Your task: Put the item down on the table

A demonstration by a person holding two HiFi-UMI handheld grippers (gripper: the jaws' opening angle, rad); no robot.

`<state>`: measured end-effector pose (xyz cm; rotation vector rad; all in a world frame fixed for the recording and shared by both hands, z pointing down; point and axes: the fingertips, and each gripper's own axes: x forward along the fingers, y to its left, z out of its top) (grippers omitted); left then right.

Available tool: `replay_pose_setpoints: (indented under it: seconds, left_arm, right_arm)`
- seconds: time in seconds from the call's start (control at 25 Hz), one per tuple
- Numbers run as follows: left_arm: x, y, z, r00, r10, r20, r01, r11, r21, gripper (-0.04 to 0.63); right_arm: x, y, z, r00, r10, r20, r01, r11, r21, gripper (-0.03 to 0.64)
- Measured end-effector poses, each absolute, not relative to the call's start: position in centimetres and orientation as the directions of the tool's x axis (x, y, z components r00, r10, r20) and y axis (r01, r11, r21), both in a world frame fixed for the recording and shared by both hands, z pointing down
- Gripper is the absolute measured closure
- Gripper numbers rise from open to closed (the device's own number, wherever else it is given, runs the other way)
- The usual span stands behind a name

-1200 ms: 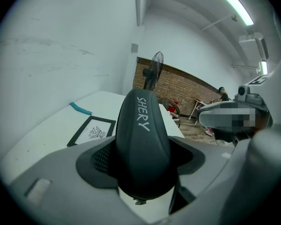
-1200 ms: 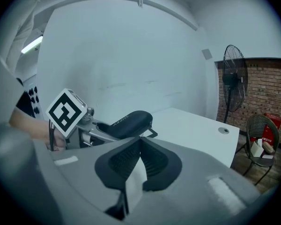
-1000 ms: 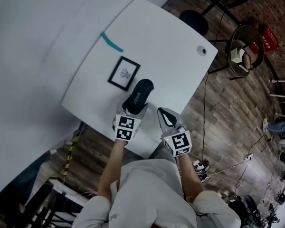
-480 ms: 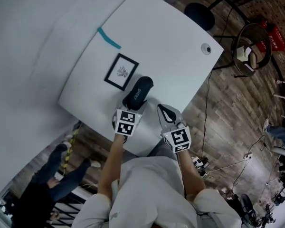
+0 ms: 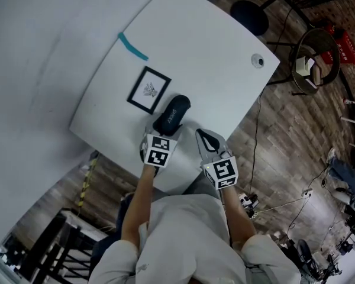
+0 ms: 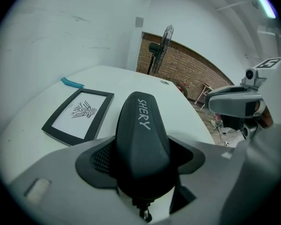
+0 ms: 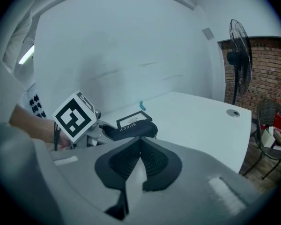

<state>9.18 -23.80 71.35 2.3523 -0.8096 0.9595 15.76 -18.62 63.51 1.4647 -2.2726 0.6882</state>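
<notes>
Showing the left gripper (image 5: 163, 132) at the lower centre of the head view, clamped on the near end of a black case (image 6: 141, 130) lettered "SHERY". Seen in the left gripper view with both pads (image 6: 97, 159) pressed against the case's flanks, the long rounded body projecting forward past the jaws toward the frame's centre. Placed over the near part of the white table (image 5: 213, 52), just right of a black-framed picture (image 5: 148, 90) that lies flat on the tabletop, the two apart. Not decidable from any view whether the case touches the tabletop. Marked at the table's upper left by a short teal strip (image 5: 132, 46), well beyond the case. Showing the right gripper (image 7: 139, 159) just right of the left one in the head view, by the table's lower edge, jaws closed together with nothing between them.
</notes>
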Motion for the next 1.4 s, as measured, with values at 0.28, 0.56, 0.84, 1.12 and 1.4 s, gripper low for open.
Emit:
replay_pose_setpoints:
  seconds: [0.28,0.56,0.84,1.12,1.4]
  left_arm:
    - [9.4,-24.0,71.8,0.580,-0.334,0.743,-0.662,-0.725,0.191,0.245]
    - [9.6,-24.2,72.2,0.566,-0.343,0.749,-0.659,-0.734,0.162,0.233]
    - [9.5,-23.9,72.4,0.563,-0.334,0.756,-0.654,-0.739,0.160,0.187]
    - [8.6,-23.8,71.9,0.557,-0.366,0.745,-0.670,-0.728,0.144,0.129]
    - [7.0,-23.5,69.2,0.569,-0.448,0.689,-0.690,-0.717,0.103,0.210]
  right_arm:
    - [15.9,-18.7,63.5,-0.397,-0.750,0.530,-0.917,0.342,-0.203,0.612]
    - [15.9,-18.5,63.3,-0.385,-0.755,0.530,-0.922,0.331,-0.199,0.612]
    - [15.9,-17.9,62.8,-0.372,-0.767,0.523,-0.928,0.321,-0.188,0.609]
    - [15.8,-17.1,62.1,-0.352,-0.784,0.511,-0.936,0.310,-0.170,0.609]
    - [15.8,-16.5,61.0,-0.336,-0.805,0.489,-0.941,0.303,-0.148,0.607]
